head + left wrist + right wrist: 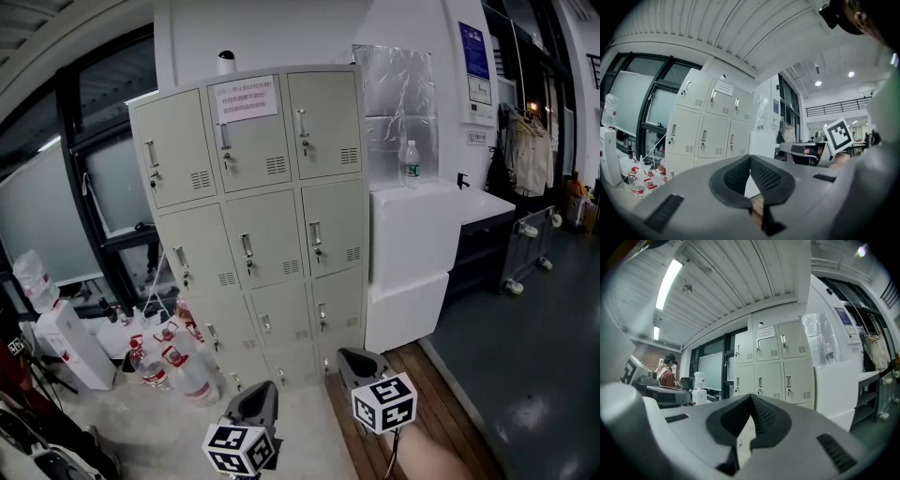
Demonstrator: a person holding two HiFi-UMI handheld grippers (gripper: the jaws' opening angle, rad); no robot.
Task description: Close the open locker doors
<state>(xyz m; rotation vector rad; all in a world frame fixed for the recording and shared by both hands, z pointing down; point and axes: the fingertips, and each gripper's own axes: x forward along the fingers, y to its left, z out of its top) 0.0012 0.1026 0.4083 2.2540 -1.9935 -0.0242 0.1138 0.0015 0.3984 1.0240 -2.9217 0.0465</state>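
Beige locker doors (253, 216) all look flush, well ahead of left gripper (255, 398) and right gripper (361, 364), both jaws pinched shut and empty; likely hazard: bottles (173, 366) ahead-left of left jaws get knocked reaching the bottom row.

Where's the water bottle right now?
Head view, right of centre: the bottle stands on the white block just right of the lockers, in front of the silvery sheet.

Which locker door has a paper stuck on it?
The middle door in the top row. A white sheet is stuck near its top; the other doors are bare.
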